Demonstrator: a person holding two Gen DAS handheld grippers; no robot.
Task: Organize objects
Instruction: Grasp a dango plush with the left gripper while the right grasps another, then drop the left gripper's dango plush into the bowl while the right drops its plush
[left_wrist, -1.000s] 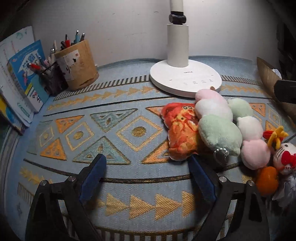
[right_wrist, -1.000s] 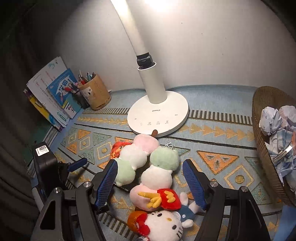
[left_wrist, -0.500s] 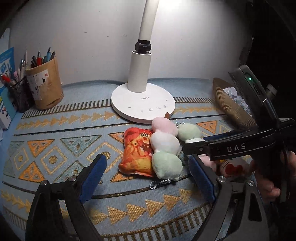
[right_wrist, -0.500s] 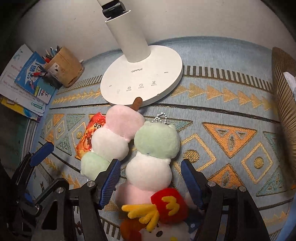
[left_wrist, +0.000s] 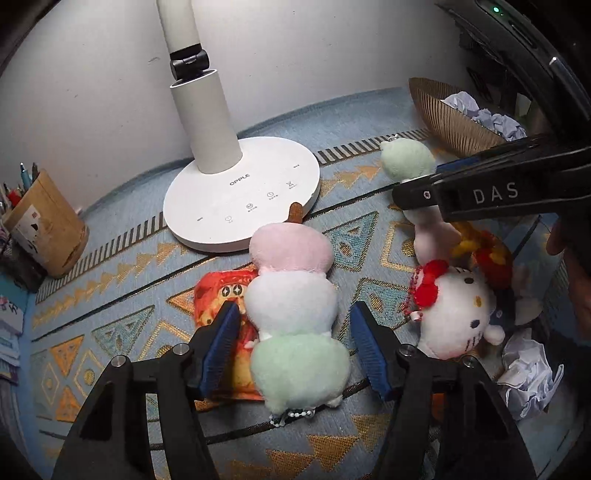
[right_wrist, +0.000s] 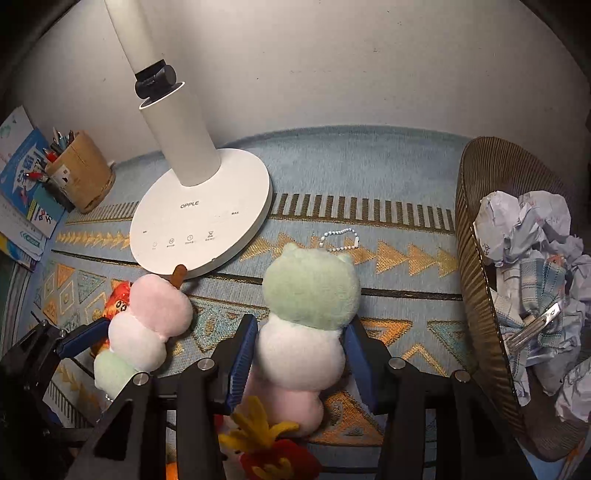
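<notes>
Two three-ball plush skewers lie on the patterned mat. My left gripper (left_wrist: 293, 347) is open and straddles the pink-white-green plush (left_wrist: 291, 314), pads clear of its sides; this plush also shows in the right wrist view (right_wrist: 144, 328). My right gripper (right_wrist: 299, 347) is shut on the green-topped plush (right_wrist: 306, 325), its blue pads pressing the white middle ball. The same plush shows in the left wrist view (left_wrist: 406, 158). An orange snack bag (left_wrist: 221, 314) lies under the left plush.
A white lamp base (right_wrist: 199, 229) stands behind the plushes. A brown basket (right_wrist: 480, 258) with crumpled paper is at the right. A Hello Kitty plush (left_wrist: 454, 317), a red-yellow toy (right_wrist: 269, 443), a pen cup (right_wrist: 81, 173) and books (right_wrist: 22, 184) are around.
My left gripper moved in around the pink-topped plush. My right gripper closed on the green-topped plush, which now sits apart from the other one.
</notes>
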